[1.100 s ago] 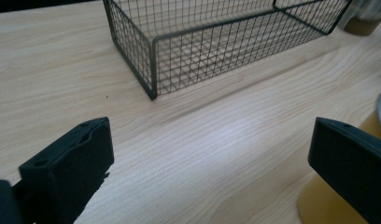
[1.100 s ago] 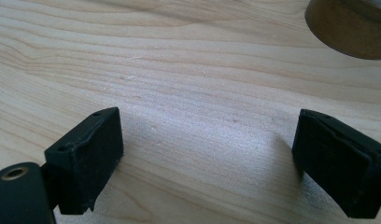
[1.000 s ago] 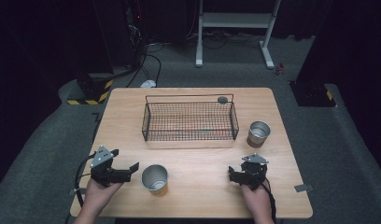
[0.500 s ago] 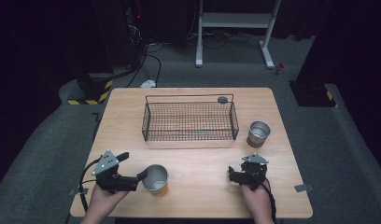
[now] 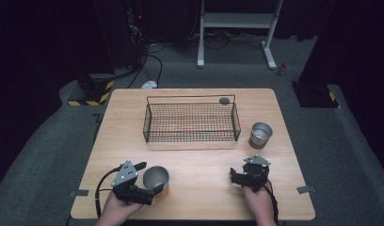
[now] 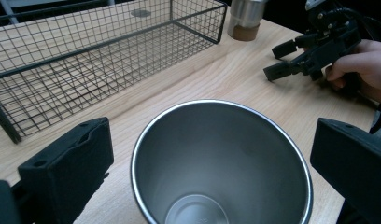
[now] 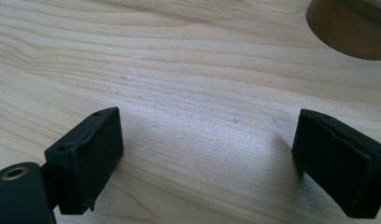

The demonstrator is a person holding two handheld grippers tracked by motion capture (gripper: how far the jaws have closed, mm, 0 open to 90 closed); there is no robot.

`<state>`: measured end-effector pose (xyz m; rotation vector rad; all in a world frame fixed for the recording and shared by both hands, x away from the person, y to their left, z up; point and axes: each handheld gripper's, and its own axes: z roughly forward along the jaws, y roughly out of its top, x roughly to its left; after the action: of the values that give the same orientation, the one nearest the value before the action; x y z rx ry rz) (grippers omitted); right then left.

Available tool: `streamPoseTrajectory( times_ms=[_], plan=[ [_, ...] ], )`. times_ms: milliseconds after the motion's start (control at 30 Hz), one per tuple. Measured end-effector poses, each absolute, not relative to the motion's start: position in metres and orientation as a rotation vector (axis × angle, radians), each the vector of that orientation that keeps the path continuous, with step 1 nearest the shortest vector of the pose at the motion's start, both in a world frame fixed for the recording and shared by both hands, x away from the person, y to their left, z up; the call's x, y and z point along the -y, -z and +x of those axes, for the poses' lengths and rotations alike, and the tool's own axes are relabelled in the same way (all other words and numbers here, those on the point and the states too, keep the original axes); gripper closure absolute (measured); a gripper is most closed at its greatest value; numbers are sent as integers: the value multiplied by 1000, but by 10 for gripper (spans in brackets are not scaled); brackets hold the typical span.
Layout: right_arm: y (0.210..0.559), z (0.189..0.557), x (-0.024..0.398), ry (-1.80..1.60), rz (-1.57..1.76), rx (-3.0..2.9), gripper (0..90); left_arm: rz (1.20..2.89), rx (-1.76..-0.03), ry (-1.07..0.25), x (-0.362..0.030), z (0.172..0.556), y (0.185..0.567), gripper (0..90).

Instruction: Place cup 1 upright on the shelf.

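left gripper (image 5: pixel 150 181) sits at the desk's (image 5: pixel 195 165) near-left corner, held by the person's left hand (image 5: pixel 117 209). its jaws are spread wide on either side of a steel cup (image 5: pixel 156 179), one past each side of the rim; contact with the cup wall can't be told. in the left gripper view the cup (image 6: pixel 221 163) stands upright between the jaws, mouth up, empty inside.

wire basket (image 5: pixel 191 120) stands in the middle of the desk toward the far edge, empty, with a small dark disc (image 5: pixel 224 100) just behind its far-right corner.

right gripper (image 5: pixel 233 175) rests near the desk's near-right edge in the right hand (image 5: pixel 258 205), jaws parted with nothing but bare wood between them, pointing toward the left. second steel cup (image 5: pixel 260 134) with a brown base stands upright near the right edge, just beside the basket's right end.
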<state>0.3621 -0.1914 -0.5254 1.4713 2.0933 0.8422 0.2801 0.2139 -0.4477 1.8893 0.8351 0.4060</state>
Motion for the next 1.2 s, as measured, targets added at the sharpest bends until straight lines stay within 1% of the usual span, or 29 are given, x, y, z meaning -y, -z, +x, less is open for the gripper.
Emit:
streamPoseTrajectory(
  times_ms=[367,400,833,867,1133,1200],
  plan=[
    [525,362,191,-842,1471,-2093,87,1900,-828,-410,-209,279,452,0],
    [525,362,191,-842,1471,-2094,88,1909,-831,-424,-208,280,454,0],
    [525,362,192,-841,1463,-2097,87,1952,-849,-400,-203,280,475,5],
    [525,362,191,-842,1471,-2094,88,1956,-840,-424,-204,280,476,5],
    [525,362,192,-842,1461,-2096,88,1937,-831,-419,-208,275,479,6],
    [525,362,192,-842,1467,-2096,87,1922,-829,-443,-209,274,478,18]
  ],
)
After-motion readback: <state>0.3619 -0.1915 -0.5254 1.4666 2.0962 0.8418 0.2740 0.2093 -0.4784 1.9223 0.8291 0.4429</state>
